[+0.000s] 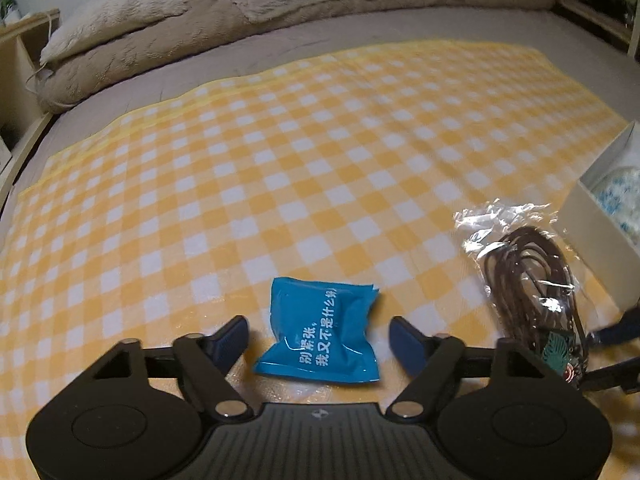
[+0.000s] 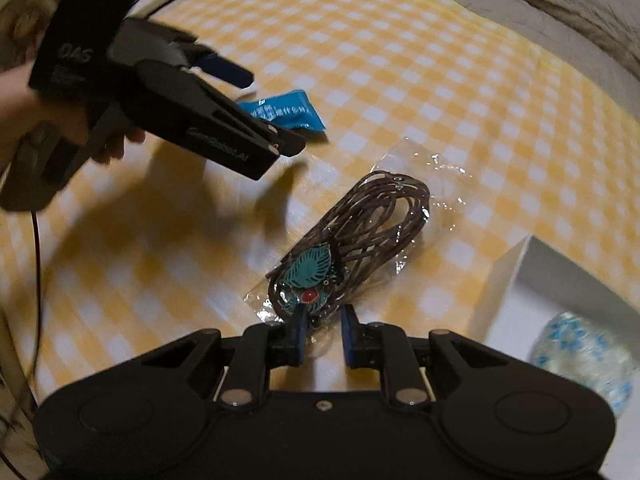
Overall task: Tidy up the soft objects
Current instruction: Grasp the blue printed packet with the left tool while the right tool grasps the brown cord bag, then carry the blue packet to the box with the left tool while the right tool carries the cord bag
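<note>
Both grippers are matte black plastic with round side discs, silver pivot screws and dark blue finger pads (image 1: pixel 236 336). The left gripper (image 2: pixel 264 110) bears faint grey lettering, and a thin red cable (image 2: pixel 38 264) hangs beside it.

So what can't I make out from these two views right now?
- White box: cut off by the right edge in both wrist views; contents only partly seen.
- Blue packet: near end hidden behind left gripper in right wrist view.
- Right gripper: grip on the bagged cord unclear, clear plastic.

Packet (image 1: pixel 320 332) left of bagged cord (image 1: pixel 528 276); box (image 1: pixel 592 216) right.
</note>
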A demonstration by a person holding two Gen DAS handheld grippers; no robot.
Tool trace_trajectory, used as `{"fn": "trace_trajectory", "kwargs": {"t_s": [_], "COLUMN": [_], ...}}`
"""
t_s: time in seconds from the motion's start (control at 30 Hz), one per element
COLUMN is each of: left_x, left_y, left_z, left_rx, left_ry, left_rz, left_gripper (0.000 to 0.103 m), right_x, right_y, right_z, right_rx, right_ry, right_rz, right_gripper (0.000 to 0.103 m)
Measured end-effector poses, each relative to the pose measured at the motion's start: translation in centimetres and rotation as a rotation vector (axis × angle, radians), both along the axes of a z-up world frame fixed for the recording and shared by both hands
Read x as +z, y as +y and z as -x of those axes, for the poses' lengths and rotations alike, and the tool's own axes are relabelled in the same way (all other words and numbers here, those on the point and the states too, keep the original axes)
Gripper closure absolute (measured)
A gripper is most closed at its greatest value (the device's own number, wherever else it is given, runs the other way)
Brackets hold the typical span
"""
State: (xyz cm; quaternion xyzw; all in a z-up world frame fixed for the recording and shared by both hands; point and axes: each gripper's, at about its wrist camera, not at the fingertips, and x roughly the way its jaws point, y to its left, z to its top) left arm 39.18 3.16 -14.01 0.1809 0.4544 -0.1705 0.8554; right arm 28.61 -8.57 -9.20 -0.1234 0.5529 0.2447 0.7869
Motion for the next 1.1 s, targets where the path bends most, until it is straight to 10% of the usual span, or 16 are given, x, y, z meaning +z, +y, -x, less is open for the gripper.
{"fn": "trace_trajectory", "kwargs": {"t_s": [0.13,0.43,0.7,1.1], "left_x": [-0.3,0.0,0.9,5.4], "left_y": [0.0,0.9,2.4,4.4], "left_z": [-0.4,-0.6,0.5,2.5], "left_rx": [0.026,0.084,0.128,0.192], "left_ry": [0.003,0.031,0.043,-0.028], "left_rz": [0.007,0.046,0.068,0.125], "left_gripper": [0.046,0.052,0.054,0.056], "right_x": [0.6,-1.0,-2.6,0.5], "right_y": [-1.1,-1.3,1.8,0.5], "right_z": [-1.2,-3.3,-3.3,-1.9], "right_rx": [-0.099,-0.345,-0.250,-0.186], "right_ry": [0.002,0.014,-0.044,-0.113], "right_rz": [-0.093,-0.199,-0.096,-0.129], "right_gripper": [0.050,0.030,0.031,0.064]}}
